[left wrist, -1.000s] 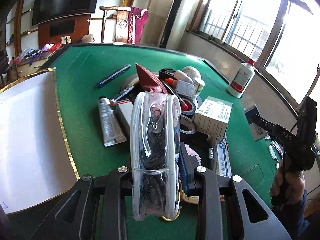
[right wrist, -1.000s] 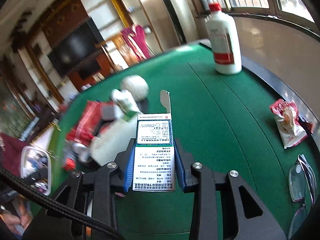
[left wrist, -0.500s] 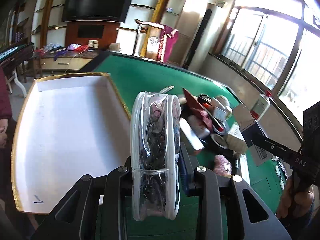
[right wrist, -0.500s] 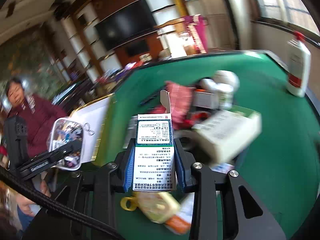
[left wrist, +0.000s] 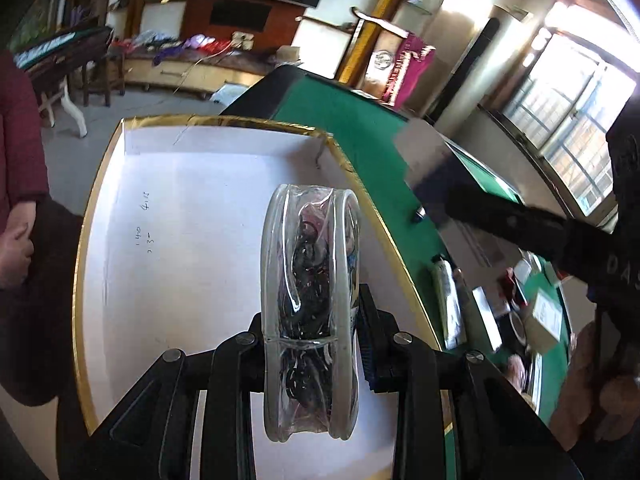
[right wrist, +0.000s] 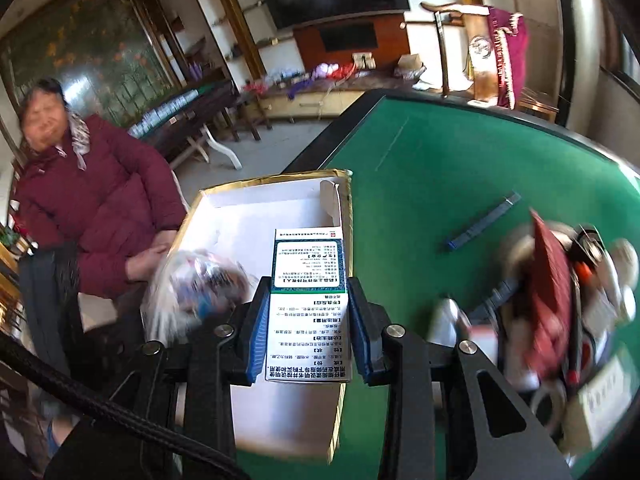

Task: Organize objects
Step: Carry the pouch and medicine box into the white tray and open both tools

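My left gripper [left wrist: 312,344] is shut on a clear plastic pouch [left wrist: 312,280] full of dark hair ties and holds it above the white gold-rimmed box [left wrist: 192,216]. My right gripper [right wrist: 308,340] is shut on a white and green medicine carton [right wrist: 308,300] with its flap open, held over the same box [right wrist: 256,216], near its right edge. The pouch shows blurred in the right wrist view [right wrist: 196,284]. The right gripper crosses the left wrist view as a dark bar [left wrist: 520,224].
A green felt table [right wrist: 440,184] holds a pile of objects [right wrist: 560,300] to the right: a red packet, tape rolls, tubes, boxes. A blue pen [right wrist: 484,220] lies apart. A person in a maroon jacket [right wrist: 92,200] stands left of the box.
Both grippers have swung left from the pile toward the white box, each still holding its object. The box now fills the view under the pouch.
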`<state>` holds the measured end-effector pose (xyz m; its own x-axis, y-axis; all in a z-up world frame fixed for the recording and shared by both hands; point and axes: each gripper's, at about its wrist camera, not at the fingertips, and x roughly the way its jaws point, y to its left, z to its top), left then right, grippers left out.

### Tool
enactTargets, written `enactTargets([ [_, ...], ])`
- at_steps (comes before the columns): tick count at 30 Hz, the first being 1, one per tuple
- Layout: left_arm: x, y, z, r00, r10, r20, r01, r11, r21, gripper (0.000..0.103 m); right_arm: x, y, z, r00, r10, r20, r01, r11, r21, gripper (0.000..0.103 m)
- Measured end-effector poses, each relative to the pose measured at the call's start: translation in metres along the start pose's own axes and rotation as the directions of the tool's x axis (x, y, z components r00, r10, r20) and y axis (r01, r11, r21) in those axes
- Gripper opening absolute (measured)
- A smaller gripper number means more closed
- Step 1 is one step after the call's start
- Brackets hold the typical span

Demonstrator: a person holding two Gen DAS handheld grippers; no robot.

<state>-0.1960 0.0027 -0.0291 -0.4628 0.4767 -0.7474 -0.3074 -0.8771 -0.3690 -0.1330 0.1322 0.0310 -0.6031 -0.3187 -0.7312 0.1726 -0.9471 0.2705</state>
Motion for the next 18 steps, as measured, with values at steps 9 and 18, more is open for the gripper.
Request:
enactTargets([
  [9, 0.023, 0.039, 0.022, 1.000, -0.024, -0.013, 0.021, 0.988, -0.151, 0.026, 0.087, 0.012, 0.041, 0.996, -0.029, -0.081, 0.029, 1.000, 0.000, 0.033],
  [18, 0.037, 0.054, 0.023, 0.998, -0.061, -0.017, 0.056, 0.973, -0.222, 0.026, 0.119, -0.003, 0.055, 0.989, -0.071, -0.132, 0.074, 0.997, 0.018, 0.033],
])
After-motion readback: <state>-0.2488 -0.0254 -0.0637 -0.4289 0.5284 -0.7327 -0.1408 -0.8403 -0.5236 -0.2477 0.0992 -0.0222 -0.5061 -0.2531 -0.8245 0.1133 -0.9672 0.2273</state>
